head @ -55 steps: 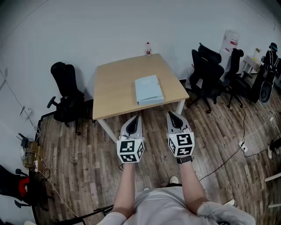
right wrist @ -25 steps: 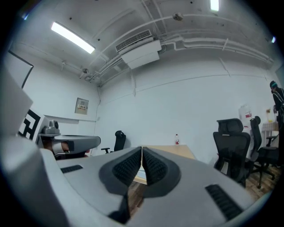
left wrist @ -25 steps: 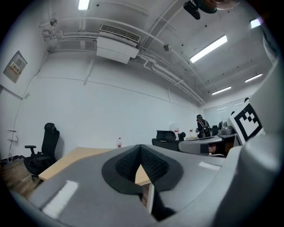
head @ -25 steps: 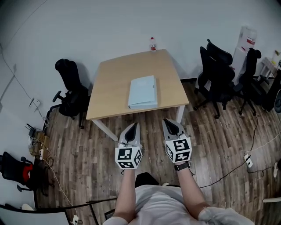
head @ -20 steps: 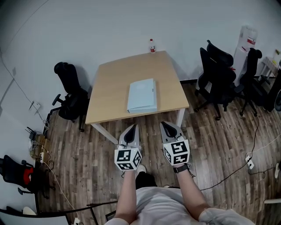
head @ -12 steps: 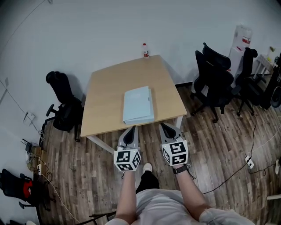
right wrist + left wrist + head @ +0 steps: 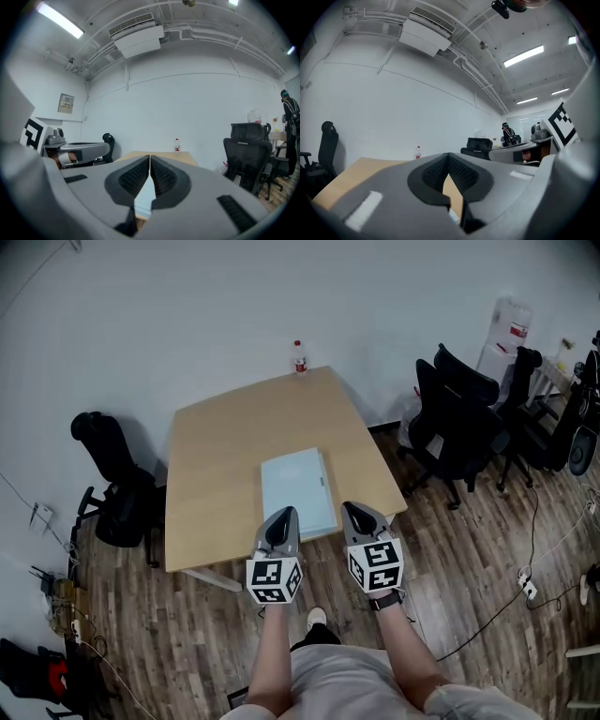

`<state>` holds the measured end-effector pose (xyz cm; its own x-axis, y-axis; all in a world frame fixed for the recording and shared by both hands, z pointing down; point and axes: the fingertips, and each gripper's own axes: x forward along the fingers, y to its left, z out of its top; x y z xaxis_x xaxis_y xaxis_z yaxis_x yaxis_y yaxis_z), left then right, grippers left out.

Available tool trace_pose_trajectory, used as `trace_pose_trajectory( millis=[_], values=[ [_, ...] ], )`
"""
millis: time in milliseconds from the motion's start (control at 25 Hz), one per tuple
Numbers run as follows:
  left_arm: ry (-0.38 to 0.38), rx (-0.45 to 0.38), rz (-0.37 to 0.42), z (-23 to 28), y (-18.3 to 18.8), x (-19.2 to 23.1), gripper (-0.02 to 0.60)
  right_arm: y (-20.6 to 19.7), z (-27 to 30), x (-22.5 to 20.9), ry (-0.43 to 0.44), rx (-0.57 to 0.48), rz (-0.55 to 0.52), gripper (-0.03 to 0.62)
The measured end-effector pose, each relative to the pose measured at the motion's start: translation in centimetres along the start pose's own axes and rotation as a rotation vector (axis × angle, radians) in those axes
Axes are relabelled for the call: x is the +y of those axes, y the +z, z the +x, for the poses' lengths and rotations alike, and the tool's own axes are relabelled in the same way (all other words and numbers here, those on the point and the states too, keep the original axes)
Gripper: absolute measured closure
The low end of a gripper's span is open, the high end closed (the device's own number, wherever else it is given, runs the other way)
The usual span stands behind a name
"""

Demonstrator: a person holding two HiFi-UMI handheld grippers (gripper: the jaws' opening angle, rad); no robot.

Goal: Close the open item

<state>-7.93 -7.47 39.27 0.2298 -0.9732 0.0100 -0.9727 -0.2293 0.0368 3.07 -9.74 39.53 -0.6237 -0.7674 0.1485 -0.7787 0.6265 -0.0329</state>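
Head view. Wooden table [image 7: 211,474] against the white wall, with a pale blue folder [image 7: 295,486] lying flat towards its near edge. This is the thing to be closed, though from up here I cannot tell how it stands open. A small bottle [image 7: 299,356] stands at the far edge, well apart from the folder. Black chairs [image 7: 455,418] are off to the right. The left gripper [image 7: 284,515] and right gripper [image 7: 351,509] are held side by side at about the near table edge, just short of the folder. Both are carried level and forward, probably ready to work once the person is close enough.

Left gripper view. The left gripper's [image 7: 449,160] jaw tips are pressed together with nothing between them. The tabletop [image 7: 351,173] runs away beyond, with the bottle [image 7: 417,152] at its far end.

Right gripper view. The right gripper's [image 7: 150,163] jaws are pressed together and empty. The folder [image 7: 145,192] shows pale in the gap below the tips, straight ahead, so this gripper is lined up on it.

Against the frame a second ago: the grippers then hung over bare floor, well short of the table. The table and folder now sit much nearer. Neither grip has changed, and the folder lies where it did.
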Motion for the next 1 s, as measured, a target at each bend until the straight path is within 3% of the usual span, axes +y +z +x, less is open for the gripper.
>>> trace_pose_trajectory(
  millis=[400,800,1000],
  values=[
    [-0.058,0.023,-0.011,5.7,-1.8,8.0,0.572,-1.0,10.3,1.1,-0.032,0.028,0.018,0.580],
    [-0.130,0.081,-0.028,8.2,-6.0,9.1,0.572,-4.8,12.9,-0.8,-0.089,0.096,0.076,0.580],
    [-0.120,0.105,-0.035,10.4,-7.9,9.7,0.572,-7.3,14.6,-2.5,-0.071,0.141,0.111,0.579]
  ],
)
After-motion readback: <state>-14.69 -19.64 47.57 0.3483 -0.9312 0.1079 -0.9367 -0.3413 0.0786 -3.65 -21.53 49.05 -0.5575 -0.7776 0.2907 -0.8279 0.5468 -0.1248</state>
